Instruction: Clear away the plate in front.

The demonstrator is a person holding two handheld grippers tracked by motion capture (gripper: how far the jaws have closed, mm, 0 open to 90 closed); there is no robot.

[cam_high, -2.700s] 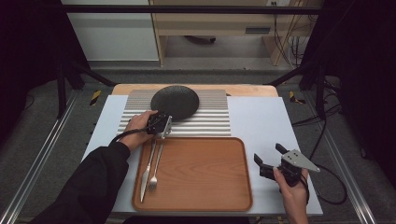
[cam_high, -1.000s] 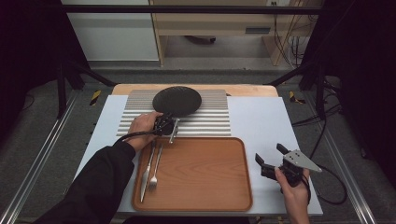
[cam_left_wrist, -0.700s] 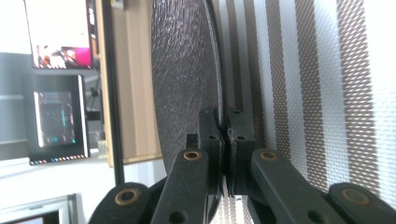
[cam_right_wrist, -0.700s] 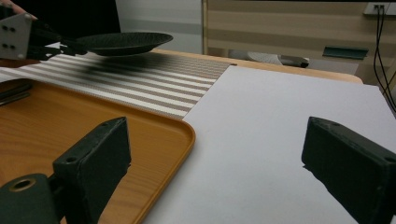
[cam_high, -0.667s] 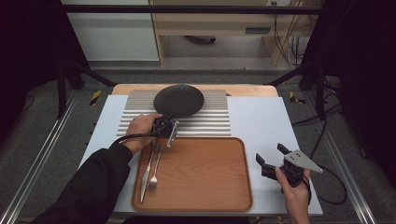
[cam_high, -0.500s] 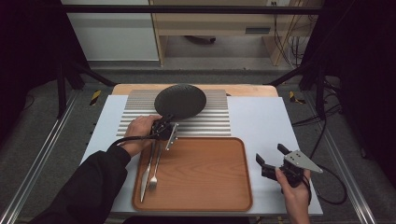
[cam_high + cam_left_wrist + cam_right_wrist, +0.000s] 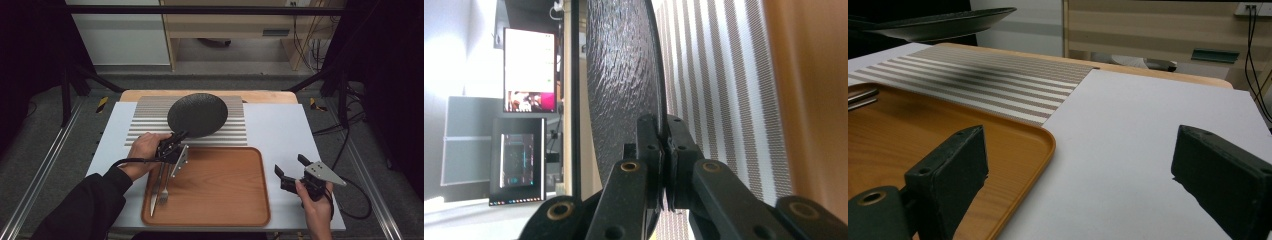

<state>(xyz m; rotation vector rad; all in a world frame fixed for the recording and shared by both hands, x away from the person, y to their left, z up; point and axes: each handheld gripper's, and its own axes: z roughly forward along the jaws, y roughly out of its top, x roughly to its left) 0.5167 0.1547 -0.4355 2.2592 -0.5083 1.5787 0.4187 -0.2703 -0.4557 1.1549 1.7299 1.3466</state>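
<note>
A white-topped bench (image 7: 280,125) carries a striped mat (image 7: 150,125) at its far side and a wooden tray (image 7: 220,185) nearer the person, seen from the high view. The left gripper (image 7: 175,142) has its jaws clenched on the near rim of a black plate (image 7: 197,114), held clear above the mat; the left gripper view shows the pinch itself (image 7: 663,150), both jaws pressed to the thin edge of the textured plate (image 7: 624,75) (that camera is rolled sideways, so the mat (image 7: 719,100) runs vertically). The right gripper view catches the plate (image 7: 938,22) from below rim level, hovering over its blurred shadow on the mat (image 7: 998,80). A knife (image 7: 155,192) and a fork (image 7: 164,192) lie side by side along the tray's left edge. The right gripper (image 7: 292,167) hangs over bare bench just right of the tray, jaws spread wide and grasping nothing (image 7: 1078,185). Open white surface runs from the tray's (image 7: 948,145) right rim to the bench edge.
</note>
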